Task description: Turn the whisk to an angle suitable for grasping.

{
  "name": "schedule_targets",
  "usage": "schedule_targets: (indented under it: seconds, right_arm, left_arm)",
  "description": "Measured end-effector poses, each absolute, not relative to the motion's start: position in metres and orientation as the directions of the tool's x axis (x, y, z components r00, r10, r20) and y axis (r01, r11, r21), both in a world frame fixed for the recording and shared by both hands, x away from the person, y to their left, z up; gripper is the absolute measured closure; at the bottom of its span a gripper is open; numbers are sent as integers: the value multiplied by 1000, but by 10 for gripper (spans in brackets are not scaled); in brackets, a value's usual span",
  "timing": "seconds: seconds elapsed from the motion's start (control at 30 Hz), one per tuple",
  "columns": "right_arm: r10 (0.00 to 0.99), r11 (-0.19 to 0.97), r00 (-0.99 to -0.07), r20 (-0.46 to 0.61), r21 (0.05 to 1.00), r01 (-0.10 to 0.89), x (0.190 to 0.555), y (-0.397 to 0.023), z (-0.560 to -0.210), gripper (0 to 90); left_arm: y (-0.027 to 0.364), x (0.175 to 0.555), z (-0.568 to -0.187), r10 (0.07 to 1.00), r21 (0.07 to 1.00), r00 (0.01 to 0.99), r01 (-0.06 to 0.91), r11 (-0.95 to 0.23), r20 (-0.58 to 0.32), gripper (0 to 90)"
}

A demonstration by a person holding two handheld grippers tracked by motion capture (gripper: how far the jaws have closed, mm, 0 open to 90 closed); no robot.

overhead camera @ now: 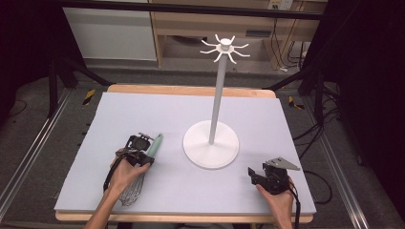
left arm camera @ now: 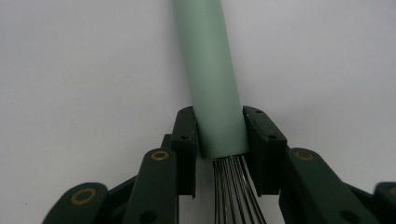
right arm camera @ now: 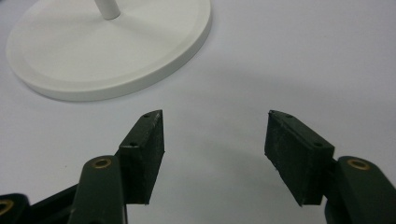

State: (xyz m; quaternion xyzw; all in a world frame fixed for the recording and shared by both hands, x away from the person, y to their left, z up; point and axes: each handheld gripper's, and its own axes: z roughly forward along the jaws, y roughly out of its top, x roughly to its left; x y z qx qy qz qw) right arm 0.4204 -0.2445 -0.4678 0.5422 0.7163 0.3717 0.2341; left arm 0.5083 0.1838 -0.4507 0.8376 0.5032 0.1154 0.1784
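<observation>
The left gripper [overhead camera: 142, 151] has its jaws clamped on the whisk [overhead camera: 143, 167], and the left gripper view shows it well: both pads squeeze the green handle [left arm camera: 212, 79] right at the end where the wires [left arm camera: 233, 189] come out. The whisk lies flat on the table [overhead camera: 143, 114], left of the stand [overhead camera: 211, 143], handle pointing away from the person and the wire cage back under the left hand [overhead camera: 125, 172]. So the grip looks made, but nothing is off the table yet.

Over to the right of the stand, the right gripper [overhead camera: 258, 175] sits low near the table's front edge, jaws spread with nothing between them; the stand's round base [right arm camera: 107, 51] lies just ahead of it.

The stand's hooks [overhead camera: 224, 47] up top are all bare. My read: the pick-up is just done, and the lift, the carry to the stand and the hanging on a hook are all left. Early days, then.
</observation>
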Motion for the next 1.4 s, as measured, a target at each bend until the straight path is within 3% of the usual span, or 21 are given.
schedule_targets:
  seconds: [0.83, 1.4]
  right_arm:
    - [950, 136, -305, 66, 790, 597, 420, -245, -467, 382]
    - [951, 134, -303, 66, 794, 593, 419, -246, -467, 383]
  left_arm:
    - [193, 489, -425, 875, 497, 482, 769, -402, -37, 687]
    - [209, 465, -390, 866, 683, 495, 656, -321, -68, 688]
